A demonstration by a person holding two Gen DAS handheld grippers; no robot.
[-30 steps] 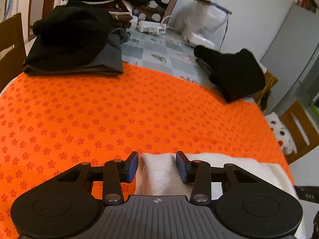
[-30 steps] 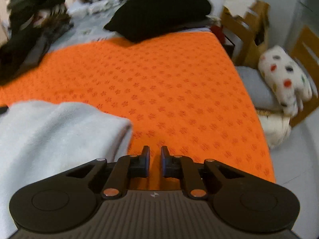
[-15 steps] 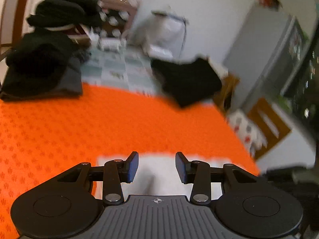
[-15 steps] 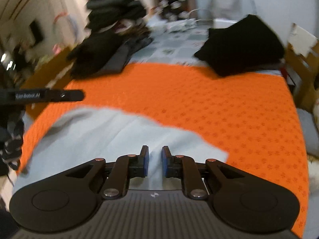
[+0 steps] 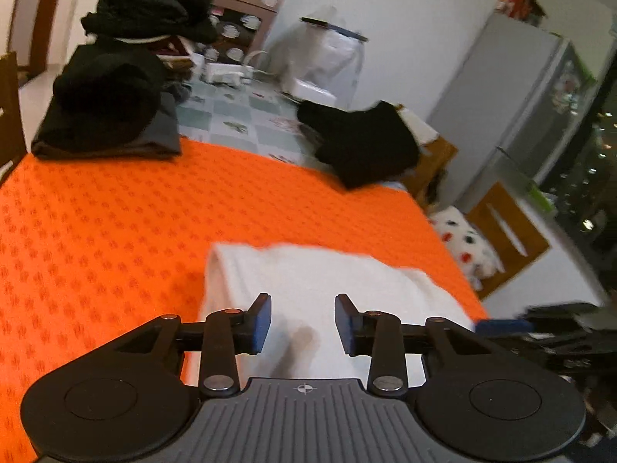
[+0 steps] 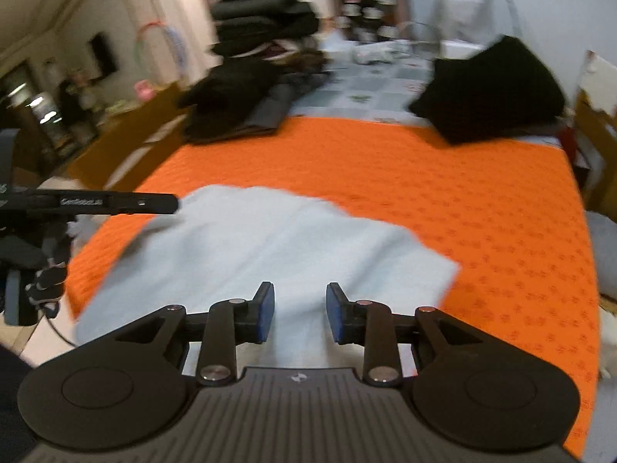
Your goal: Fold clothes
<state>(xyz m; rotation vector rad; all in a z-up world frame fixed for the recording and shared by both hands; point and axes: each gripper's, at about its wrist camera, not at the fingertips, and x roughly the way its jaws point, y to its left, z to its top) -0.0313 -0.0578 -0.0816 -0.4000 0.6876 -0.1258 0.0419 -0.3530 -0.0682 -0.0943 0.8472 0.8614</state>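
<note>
Hovering over the white garment on the orange cloth, left gripper and right gripper gape apart, gripping nothing.

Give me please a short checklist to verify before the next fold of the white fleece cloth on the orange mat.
1. Left gripper open, nothing between its fingers: ok.
2. Right gripper open, nothing held: ok.
3. White fleece cloth lies on the orange patterned mat: ok.
4. Bare mat beyond the cloth for folding: ok.
5. Black folded garment and dark clothes pile lie apart from the cloth: ok.
6. Cloth smooth, edges aligned: cannot tell, the pictures are blurred.
</note>
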